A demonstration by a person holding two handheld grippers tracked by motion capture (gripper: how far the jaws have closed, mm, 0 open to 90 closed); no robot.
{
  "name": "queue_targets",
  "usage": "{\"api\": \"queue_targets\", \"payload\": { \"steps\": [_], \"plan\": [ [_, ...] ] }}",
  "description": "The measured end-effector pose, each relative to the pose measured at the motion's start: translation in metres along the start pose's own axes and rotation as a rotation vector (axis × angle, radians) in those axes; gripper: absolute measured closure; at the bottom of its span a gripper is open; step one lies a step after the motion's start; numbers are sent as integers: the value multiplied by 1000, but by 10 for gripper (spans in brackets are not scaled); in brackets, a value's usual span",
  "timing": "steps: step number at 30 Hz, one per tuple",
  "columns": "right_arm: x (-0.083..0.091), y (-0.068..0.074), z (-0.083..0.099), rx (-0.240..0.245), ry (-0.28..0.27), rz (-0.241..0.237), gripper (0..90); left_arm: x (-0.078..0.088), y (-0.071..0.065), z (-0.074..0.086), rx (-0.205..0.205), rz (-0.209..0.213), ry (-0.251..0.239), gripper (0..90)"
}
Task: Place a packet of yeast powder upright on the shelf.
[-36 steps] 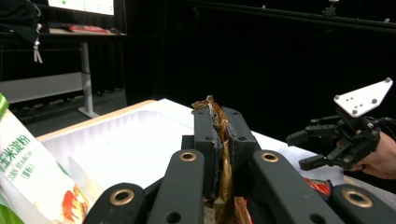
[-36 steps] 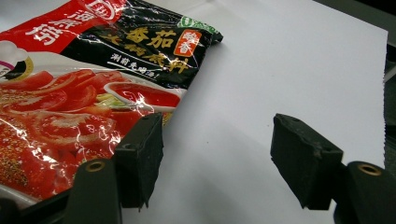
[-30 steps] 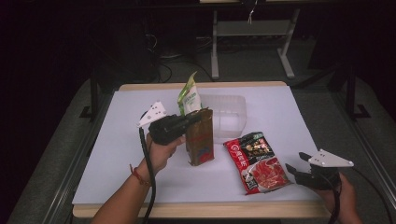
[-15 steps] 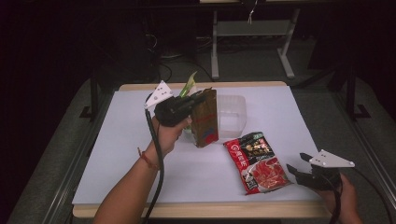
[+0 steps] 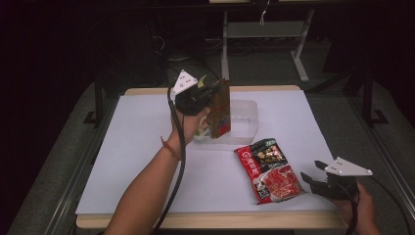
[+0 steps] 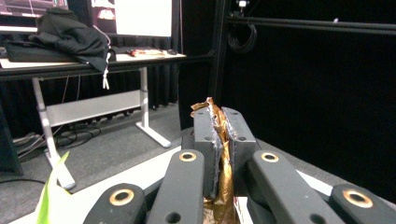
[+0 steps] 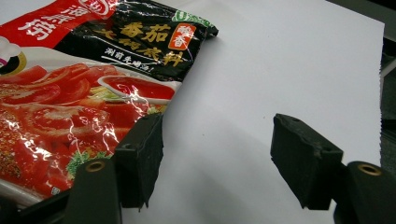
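- Currently held: brown foil packet (image 5: 221,110), pinched by its crimped top edge in the left gripper (image 5: 211,93), jaws clamped tight on the gold-lined foil (image 6: 219,154) in the left gripper view.
- Hanging upright in the air, lower end over the near-left corner of the clear plastic container (image 5: 244,117), at the far middle of the white table top (image 5: 132,152); whether the bottom touches the rim cannot be told.
- Likely a packing job, judged from the layout: packets going one by one into the container.
- Partly done, by that reading: a green-and-white packet (image 5: 201,128) apparently in or against the container's left end, mostly hidden behind the left hand (image 5: 188,125); inside or beside cannot be told.
- Not yet done for the brown packet: no release, nothing lowered in, grip intact.
- Untouched so far: red and black tomato sauce pouch (image 5: 268,169), flat on the table top nearer the person, well apart from the container.
- Waiting beside that pouch: right gripper (image 5: 313,171), jaws wide apart and holding nothing, one pad just at the pouch's edge (image 7: 140,107) in the right gripper view, bare table between the pads.
- Left, as a judgement: drop the brown packet in, then pick up and place the sauce pouch.
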State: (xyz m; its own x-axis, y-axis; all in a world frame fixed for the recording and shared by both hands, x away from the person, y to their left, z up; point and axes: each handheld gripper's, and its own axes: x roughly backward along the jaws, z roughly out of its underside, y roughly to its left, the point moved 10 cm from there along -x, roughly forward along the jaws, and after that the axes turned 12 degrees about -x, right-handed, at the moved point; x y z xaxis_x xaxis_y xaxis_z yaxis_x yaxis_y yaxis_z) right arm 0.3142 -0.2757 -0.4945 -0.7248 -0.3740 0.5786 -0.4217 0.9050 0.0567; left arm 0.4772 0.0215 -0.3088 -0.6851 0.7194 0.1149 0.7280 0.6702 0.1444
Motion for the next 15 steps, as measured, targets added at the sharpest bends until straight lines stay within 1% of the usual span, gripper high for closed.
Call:
{"api": "queue_targets", "payload": {
  "steps": [2, 3, 5, 6, 7, 8, 9, 14, 15],
  "plan": [
    [0, 0, 0, -2, -1, 1, 336, -7, 1, 2, -13, -10, 13, 854],
    [0, 0, 0, -1, -2, 0, 336, -11, 2, 3, -11, -17, 16, 854],
    [1, 1, 0, -4, -4, 1, 336, -18, 5, 6, -34, -33, 35, 853],
    [1, 1, 0, -3, -5, 2, 336, -21, 7, 9, -32, -43, 42, 854],
    [2, 1, 0, -1, -5, 1, 336, -23, 10, 11, -13, -50, 43, 853],
    [2, 1, 0, 3, -6, 0, 336, -26, 12, 13, -12, -57, 47, 853],
    [2, 1, 0, 4, -7, -2, 336, -28, 14, 15, -22, -69, 54, 853],
    [1, 0, 1, -7, -3, -2, 336, -36, 18, 21, -22, -89, 72, 853],
    [2, -1, 1, -8, -2, 0, 336, -37, 20, 21, -30, -101, 74, 852]
  ]
}}
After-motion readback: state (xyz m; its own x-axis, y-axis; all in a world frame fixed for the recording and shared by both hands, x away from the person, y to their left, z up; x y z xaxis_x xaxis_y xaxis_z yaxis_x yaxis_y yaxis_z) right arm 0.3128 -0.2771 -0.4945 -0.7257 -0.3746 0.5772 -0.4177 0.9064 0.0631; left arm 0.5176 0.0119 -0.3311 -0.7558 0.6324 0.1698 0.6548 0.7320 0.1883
